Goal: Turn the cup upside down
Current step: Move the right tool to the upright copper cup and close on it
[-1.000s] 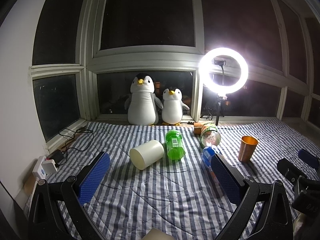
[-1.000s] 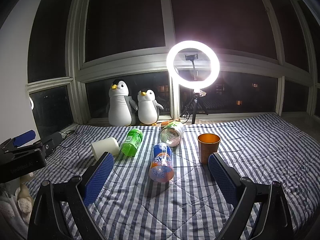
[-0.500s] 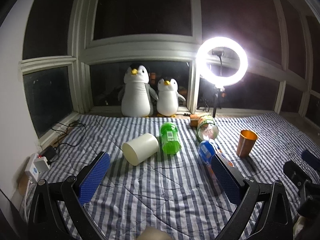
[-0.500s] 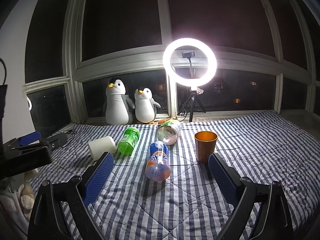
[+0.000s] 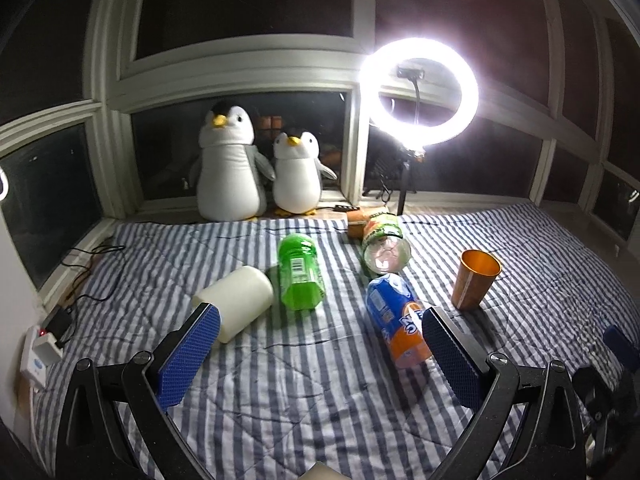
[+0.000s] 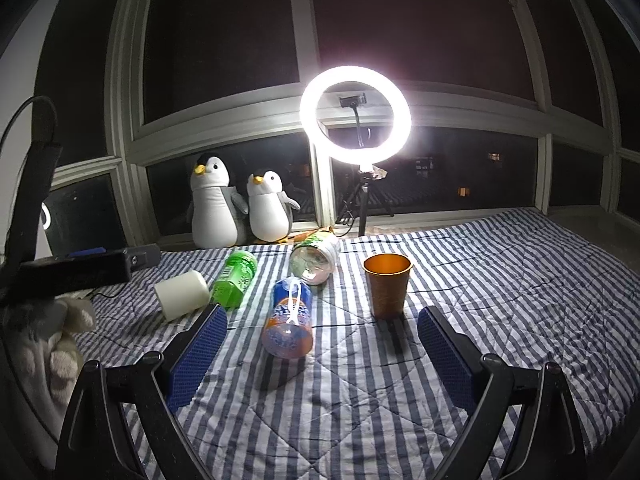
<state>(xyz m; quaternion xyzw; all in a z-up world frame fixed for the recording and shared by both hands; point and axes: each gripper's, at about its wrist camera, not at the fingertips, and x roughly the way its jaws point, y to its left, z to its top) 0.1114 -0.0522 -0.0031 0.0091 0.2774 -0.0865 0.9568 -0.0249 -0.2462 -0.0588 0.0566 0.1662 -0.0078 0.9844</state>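
An orange cup [image 6: 387, 285] stands upright, mouth up, on the striped blanket; in the left wrist view the same cup [image 5: 476, 279] sits to the right of centre. My right gripper [image 6: 322, 340] is open with nothing between its blue pads, and the cup is just beyond it, nearer its right finger. My left gripper [image 5: 316, 344] is open and empty too, hovering in front of the lying bottles. A white cup [image 5: 236, 302] lies on its side just beyond the left finger [image 5: 190, 354].
A green bottle [image 5: 300, 272], a blue-and-orange soda bottle [image 5: 396, 316] and a clear jar [image 5: 385, 246] lie on the blanket [image 5: 280, 392]. Two plush penguins [image 5: 256, 172] and a lit ring light [image 5: 420, 94] stand at the window. A charger and cables [image 5: 48, 340] sit at far left.
Both grippers have moved forward and a little lower, so the cups and bottles look larger and nearer. Both stay open. Nothing on the blanket has moved.
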